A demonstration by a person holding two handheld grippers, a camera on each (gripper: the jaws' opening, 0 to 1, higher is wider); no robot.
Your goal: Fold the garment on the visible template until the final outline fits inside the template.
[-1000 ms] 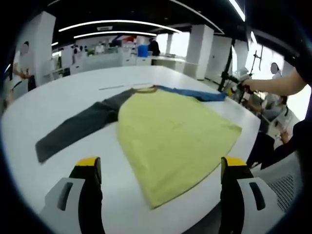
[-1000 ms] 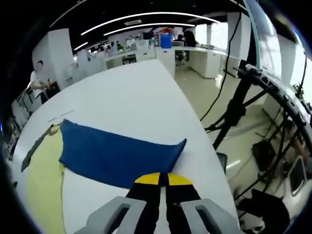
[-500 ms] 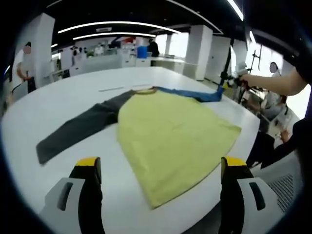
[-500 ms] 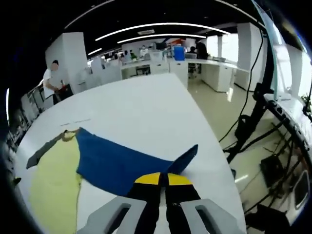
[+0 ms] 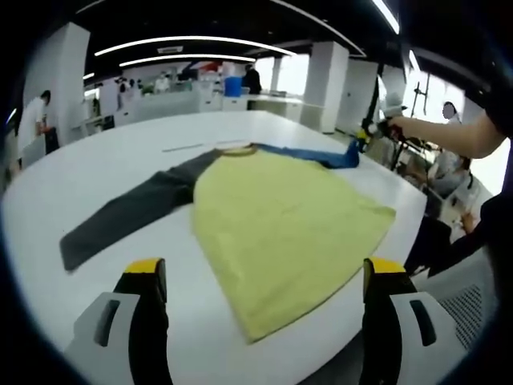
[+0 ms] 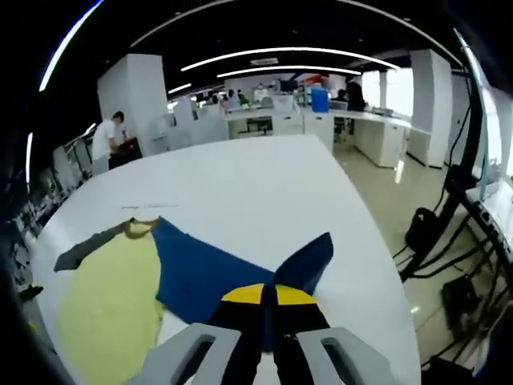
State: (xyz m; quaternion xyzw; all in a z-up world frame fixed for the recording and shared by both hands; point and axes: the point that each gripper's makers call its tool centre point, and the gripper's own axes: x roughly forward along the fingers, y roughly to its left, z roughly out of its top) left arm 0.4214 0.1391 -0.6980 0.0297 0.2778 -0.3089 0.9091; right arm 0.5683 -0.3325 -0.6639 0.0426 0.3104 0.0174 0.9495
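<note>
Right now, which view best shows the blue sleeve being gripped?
The right gripper view: the blue sleeve sits close up, its cuff end pinched in the shut right tongs and raised off the table. The left gripper view shows the sleeve small and far off, beyond the yellow body.

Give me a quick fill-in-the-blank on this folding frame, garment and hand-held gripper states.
1. The right hand-held gripper is shut on the ____ sleeve of the garment.
2. The garment's body is ____ in colour.
3. The left hand-held gripper is ____, its jaws wide apart above the white table.
4. The grey sleeve lies ____ on the table.

Missing words: blue; yellow; open; flat
</note>
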